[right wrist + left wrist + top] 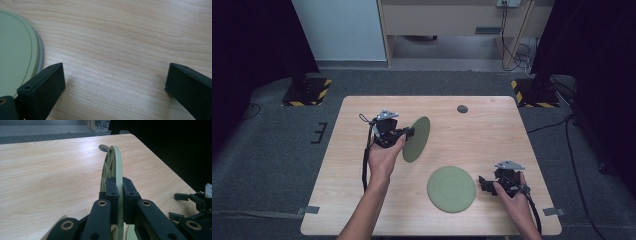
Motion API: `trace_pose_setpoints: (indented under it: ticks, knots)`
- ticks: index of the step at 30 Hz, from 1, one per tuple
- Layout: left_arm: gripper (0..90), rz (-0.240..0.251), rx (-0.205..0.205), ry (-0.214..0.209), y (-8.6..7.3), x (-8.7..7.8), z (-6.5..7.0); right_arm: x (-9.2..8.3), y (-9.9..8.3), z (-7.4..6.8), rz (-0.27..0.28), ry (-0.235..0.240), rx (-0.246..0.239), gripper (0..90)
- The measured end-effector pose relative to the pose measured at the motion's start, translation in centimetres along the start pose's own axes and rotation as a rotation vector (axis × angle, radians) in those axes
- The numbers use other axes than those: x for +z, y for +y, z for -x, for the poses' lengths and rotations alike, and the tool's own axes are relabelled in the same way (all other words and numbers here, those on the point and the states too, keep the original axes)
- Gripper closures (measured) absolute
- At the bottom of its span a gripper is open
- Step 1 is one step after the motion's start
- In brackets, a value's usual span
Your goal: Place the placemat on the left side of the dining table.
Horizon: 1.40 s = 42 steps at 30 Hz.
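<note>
A: Near side first. Where's the flat plate (pixel 451 189) vs the right gripper (pixel 484 184)?

B: Lying flat on the tabletop (pixel 492 130), near the front edge, just to the gripper's left. In the right gripper view its rim (pixel 40 53) curves past the left-hand finger (pixel 47 85), beside it, not between. Fingers spread wide, nothing but bare wood in the gap.

A: Right hand pose?

B: Low, resting near the tabletop at the front right, fingers aimed left toward the plate's edge. It's the nearer hand to that plate by far.

A: And farther back?

B: Left gripper (pixel 408 133) has the 2nd plate (pixel 417 139) lifted off the tabletop, stood on edge, tilted. Fingers (pixel 113 195) pinch its rim from both faces, pressed tight on it; the ribbed underside faces the left of the left gripper view.

A: Which way does it lie from the flat one?

B: Back and left, well apart. I'd guess it gets laid down on or beside the flat plate, so it needs tipping from edge-on to flat, moving toward the front right. Grey disc (pixel 462 108) far back, out of the way.
</note>
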<state>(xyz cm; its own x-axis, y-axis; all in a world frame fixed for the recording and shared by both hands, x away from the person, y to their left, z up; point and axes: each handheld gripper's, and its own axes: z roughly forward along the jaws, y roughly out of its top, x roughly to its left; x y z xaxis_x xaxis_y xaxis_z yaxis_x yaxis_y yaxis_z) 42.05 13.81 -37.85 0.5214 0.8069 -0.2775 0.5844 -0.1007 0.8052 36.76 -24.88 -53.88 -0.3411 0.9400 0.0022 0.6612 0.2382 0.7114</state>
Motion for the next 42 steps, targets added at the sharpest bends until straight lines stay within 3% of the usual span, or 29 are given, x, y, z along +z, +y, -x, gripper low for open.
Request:
trace_pose_setpoints:
  ticks: [19, 42]
  knots:
    - [85.5, 0.005, -0.017, 0.040, -0.2, -1.2, -1.8, 0.0, 0.0, 0.0, -0.001, 0.002, -0.003, 2.4]
    - [85.4, 0.003, -0.079, 0.089, -1.5, -2.3, -5.2, 0.0, 0.0, 0.0, -0.003, 0.001, -0.006, 1.7]
